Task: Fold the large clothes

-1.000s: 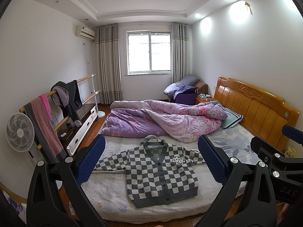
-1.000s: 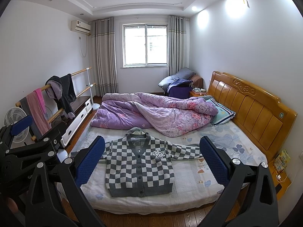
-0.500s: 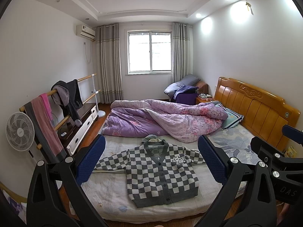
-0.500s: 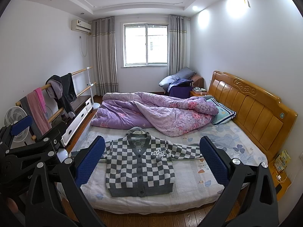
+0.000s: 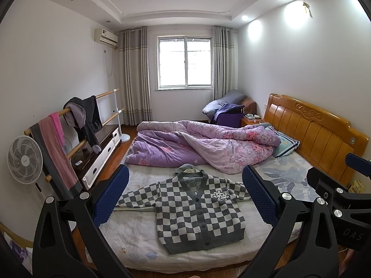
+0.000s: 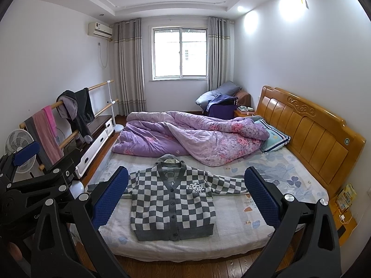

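A grey and white checked cardigan point(image 5: 197, 210) lies flat, front up and buttoned, sleeves spread, on the near part of the bed point(image 5: 129, 243); it also shows in the right wrist view point(image 6: 171, 203). My left gripper point(image 5: 185, 197) is open and empty, held well back from the bed's near edge. My right gripper point(image 6: 185, 197) is open and empty too, beside the left one. The left gripper's body shows at the left of the right wrist view point(image 6: 34, 185).
A crumpled purple quilt point(image 5: 199, 146) covers the far half of the bed. A wooden headboard point(image 5: 320, 132) stands on the right. A clothes rail with hanging garments point(image 5: 76, 125), a white fan point(image 5: 24, 159) and a low cabinet point(image 5: 102, 153) line the left wall.
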Demonstrator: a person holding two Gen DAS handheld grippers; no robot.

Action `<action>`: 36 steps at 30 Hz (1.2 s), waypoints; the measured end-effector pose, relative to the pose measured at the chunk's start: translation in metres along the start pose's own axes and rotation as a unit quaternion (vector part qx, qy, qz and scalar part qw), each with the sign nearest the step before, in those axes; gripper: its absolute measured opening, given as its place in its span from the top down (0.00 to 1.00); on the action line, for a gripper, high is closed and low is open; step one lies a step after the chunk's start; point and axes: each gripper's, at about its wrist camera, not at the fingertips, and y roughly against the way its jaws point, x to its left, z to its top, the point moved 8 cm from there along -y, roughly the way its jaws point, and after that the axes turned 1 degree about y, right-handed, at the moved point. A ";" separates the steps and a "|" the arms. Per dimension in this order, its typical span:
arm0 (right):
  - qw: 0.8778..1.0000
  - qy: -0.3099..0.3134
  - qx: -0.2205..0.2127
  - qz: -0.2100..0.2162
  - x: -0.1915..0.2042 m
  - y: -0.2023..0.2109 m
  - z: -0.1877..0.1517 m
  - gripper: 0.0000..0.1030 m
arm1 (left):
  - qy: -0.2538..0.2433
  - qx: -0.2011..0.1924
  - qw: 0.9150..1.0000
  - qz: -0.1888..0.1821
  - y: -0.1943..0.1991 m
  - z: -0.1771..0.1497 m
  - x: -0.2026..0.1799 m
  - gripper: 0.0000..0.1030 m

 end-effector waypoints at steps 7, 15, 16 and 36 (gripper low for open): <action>1.000 0.001 0.002 0.000 0.005 -0.004 -0.002 0.06 | 0.000 0.001 1.000 0.000 -0.003 -0.005 0.003 0.05; 1.000 0.003 0.005 -0.003 0.013 -0.013 -0.003 0.06 | 0.003 0.004 1.000 -0.001 -0.011 -0.012 0.011 0.05; 1.000 0.003 0.006 -0.004 0.015 -0.014 -0.004 0.06 | 0.003 0.006 1.000 -0.002 -0.013 -0.015 0.015 0.05; 0.998 -0.017 0.057 0.001 0.040 -0.088 -0.023 0.06 | 0.003 0.070 0.997 -0.026 -0.099 -0.041 0.053 0.05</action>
